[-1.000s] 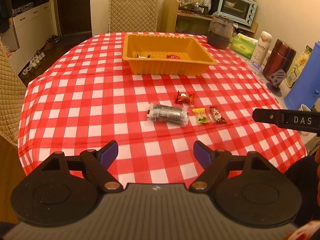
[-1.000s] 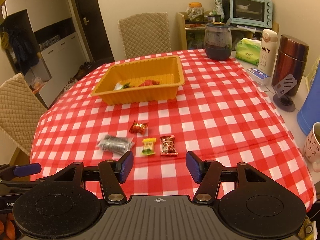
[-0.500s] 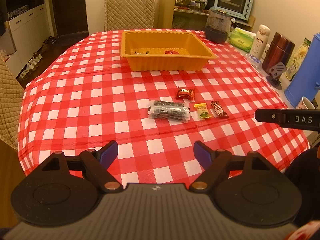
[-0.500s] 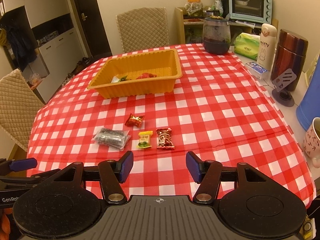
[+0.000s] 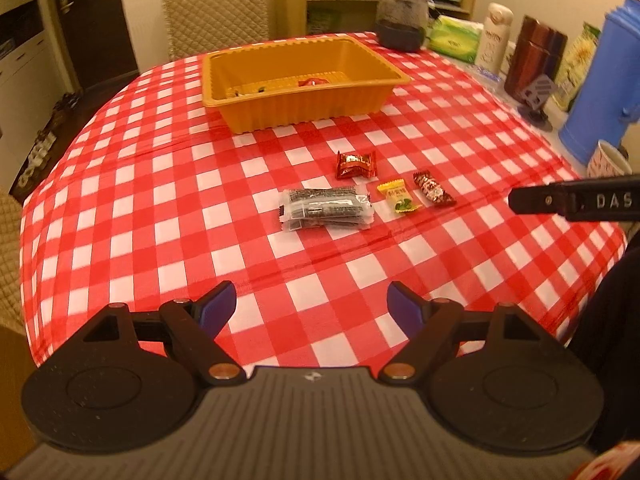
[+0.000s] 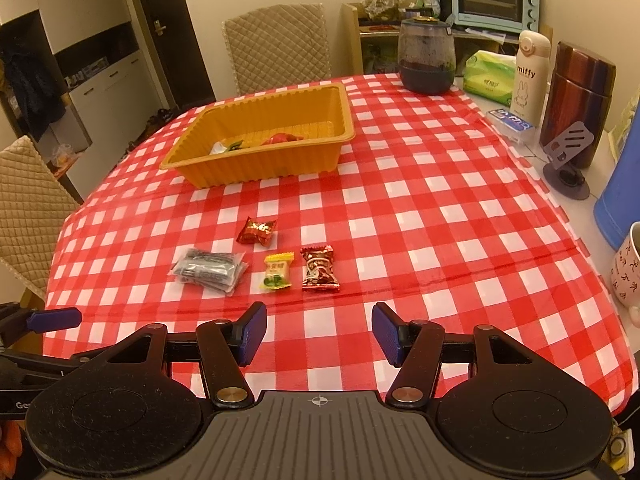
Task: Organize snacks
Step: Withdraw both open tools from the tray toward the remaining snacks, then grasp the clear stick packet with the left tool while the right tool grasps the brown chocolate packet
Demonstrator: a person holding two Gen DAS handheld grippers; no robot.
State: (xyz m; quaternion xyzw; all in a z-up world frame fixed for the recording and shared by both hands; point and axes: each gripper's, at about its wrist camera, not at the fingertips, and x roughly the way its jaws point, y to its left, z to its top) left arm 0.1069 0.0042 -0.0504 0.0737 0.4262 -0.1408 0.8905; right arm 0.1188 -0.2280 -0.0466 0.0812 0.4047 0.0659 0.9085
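Several wrapped snacks lie on the red checked tablecloth [image 5: 140,200]: a grey-black packet [image 5: 325,209] [image 6: 209,270], a red candy [image 5: 355,164] [image 6: 257,231], a yellow-green candy [image 5: 399,197] [image 6: 277,271] and a dark red candy [image 5: 433,193] [image 6: 320,268]. An orange tray [image 5: 296,98] [image 6: 264,160] behind them holds a few snacks. My left gripper [image 5: 312,312] is open and empty, near of the packet. My right gripper [image 6: 318,334] is open and empty, just near of the dark red candy; its side shows in the left wrist view [image 5: 576,200].
Along the right edge stand a dark jar [image 6: 426,56], tissue pack [image 6: 488,78], white bottle [image 6: 527,74], brown flask [image 6: 578,104], blue jug [image 6: 620,196] and a mug [image 6: 628,268]. Quilted chairs [image 6: 280,48] stand behind and at the left.
Both grippers have moved forward toward the snacks, which look nearer and larger. Both stay open. Nothing on the table has moved.
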